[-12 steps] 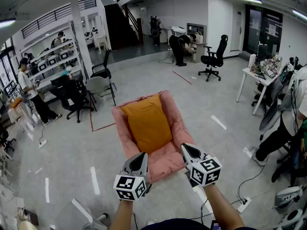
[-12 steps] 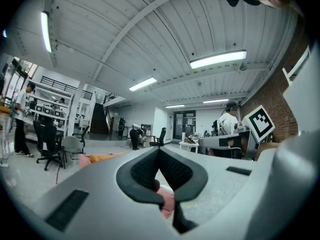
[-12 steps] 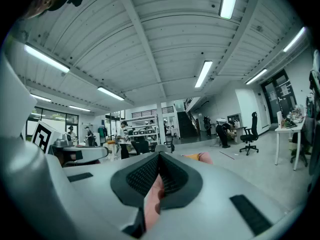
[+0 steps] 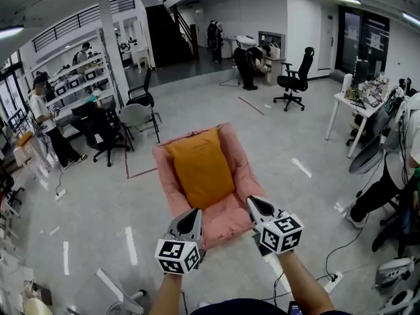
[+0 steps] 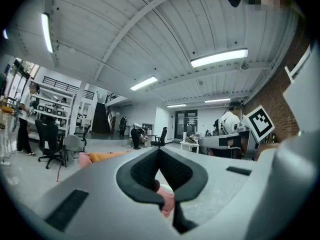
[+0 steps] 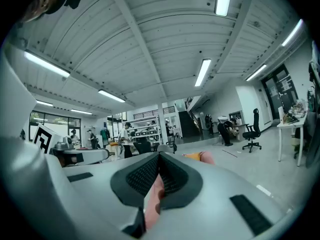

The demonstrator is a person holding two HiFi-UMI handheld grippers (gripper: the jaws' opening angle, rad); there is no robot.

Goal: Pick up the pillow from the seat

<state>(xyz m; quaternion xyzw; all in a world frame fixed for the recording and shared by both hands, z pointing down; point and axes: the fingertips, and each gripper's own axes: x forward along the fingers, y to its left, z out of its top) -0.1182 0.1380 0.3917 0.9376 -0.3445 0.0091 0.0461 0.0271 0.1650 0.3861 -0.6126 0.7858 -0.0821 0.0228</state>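
An orange pillow (image 4: 202,166) lies on a pink padded seat (image 4: 164,176) that rests on the grey floor. My left gripper (image 4: 195,213) is shut and hovers over the seat's near left corner. My right gripper (image 4: 252,203) is also shut, at the seat's near right edge. Neither touches the pillow. In the left gripper view the shut jaws (image 5: 159,150) point level across the room, with the pillow (image 5: 102,156) low at the left. In the right gripper view the shut jaws (image 6: 159,155) have the seat's pink edge (image 6: 206,157) just past them.
Office chairs (image 4: 138,117) stand beyond the seat at the left, and a black one (image 4: 295,77) at the far right. A white table (image 4: 351,107) and a seated person (image 4: 394,169) are at the right. A standing person (image 4: 46,123) is by the shelves. A power strip (image 4: 335,277) lies near my right.
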